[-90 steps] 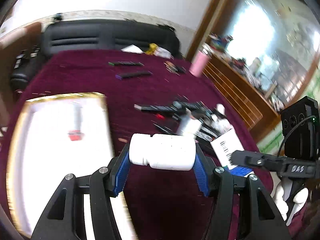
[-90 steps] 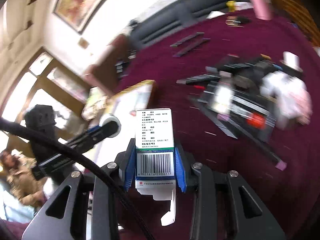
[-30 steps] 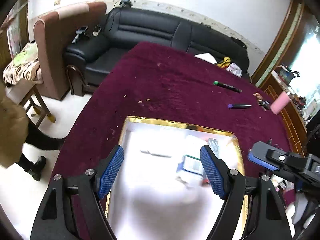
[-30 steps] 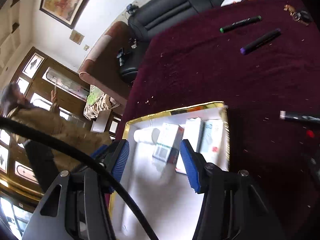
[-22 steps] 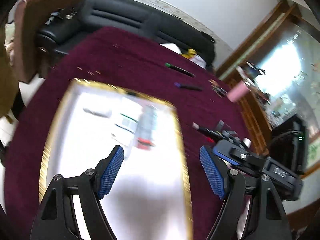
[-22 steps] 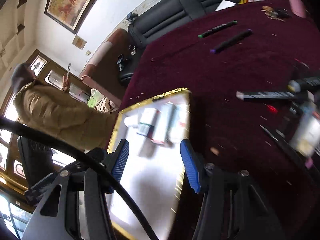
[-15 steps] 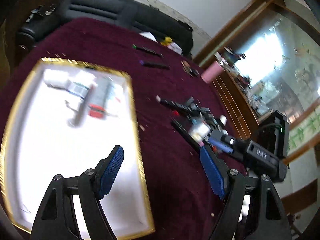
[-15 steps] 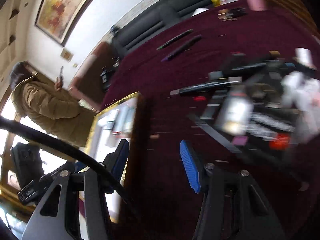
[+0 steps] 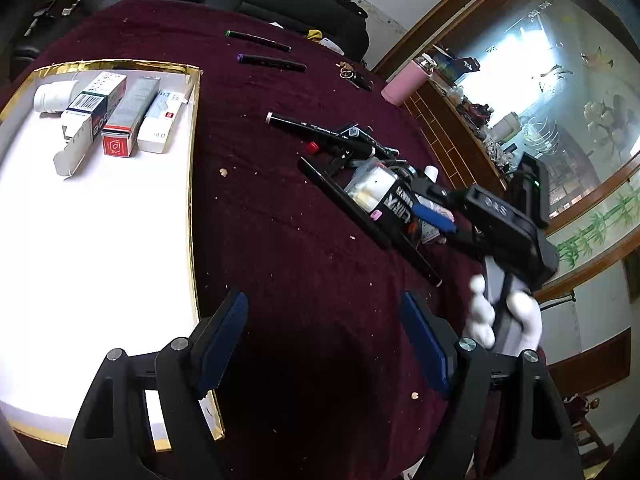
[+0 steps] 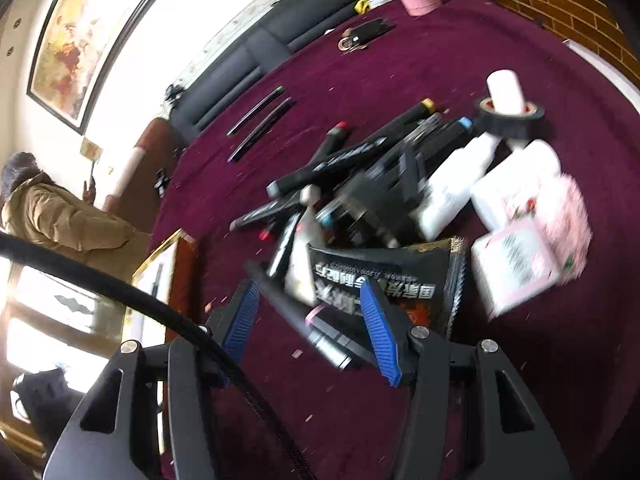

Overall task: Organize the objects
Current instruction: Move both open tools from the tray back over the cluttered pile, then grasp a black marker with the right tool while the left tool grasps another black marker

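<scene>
Both boxes now in gold-rimmed tray (image 9: 193, 152) | ribbed blue pads (image 10: 378, 330) bare

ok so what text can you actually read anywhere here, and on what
"DAS": on the right claw's body, left wrist view.
Black packet: white Chinese print, upside down, too blurred to quote.
Boxes in the tray: barcode and small print, too small to read.
</scene>
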Demonstrator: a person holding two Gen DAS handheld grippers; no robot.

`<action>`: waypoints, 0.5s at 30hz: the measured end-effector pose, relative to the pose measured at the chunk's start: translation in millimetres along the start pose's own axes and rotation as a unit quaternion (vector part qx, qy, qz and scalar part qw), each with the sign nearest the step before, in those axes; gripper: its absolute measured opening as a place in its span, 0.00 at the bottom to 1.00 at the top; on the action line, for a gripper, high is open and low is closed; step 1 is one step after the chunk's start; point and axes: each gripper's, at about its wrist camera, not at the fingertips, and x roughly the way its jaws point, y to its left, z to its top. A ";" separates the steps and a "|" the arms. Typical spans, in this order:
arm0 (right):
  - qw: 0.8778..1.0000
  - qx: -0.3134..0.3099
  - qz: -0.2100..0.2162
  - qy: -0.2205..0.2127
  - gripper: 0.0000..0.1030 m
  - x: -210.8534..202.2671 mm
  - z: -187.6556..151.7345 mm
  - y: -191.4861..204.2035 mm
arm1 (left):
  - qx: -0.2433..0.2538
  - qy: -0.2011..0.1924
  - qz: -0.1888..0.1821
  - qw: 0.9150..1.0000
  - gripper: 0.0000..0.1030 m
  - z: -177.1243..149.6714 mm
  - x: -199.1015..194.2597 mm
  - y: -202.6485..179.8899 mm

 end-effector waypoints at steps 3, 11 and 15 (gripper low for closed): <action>1.000 -0.008 -0.025 -0.009 0.51 4.8 6.2 -3.1 | -0.005 0.003 0.001 1.000 0.71 -2.2 3.5 2.5; 0.994 -0.034 -0.004 0.103 0.56 24.4 -15.7 4.5 | -0.010 0.014 -0.006 1.000 0.71 -5.7 9.4 7.0; 0.990 -0.040 0.037 0.130 0.56 19.0 -27.3 6.0 | -0.009 0.011 -0.009 1.000 0.71 -6.1 7.5 9.6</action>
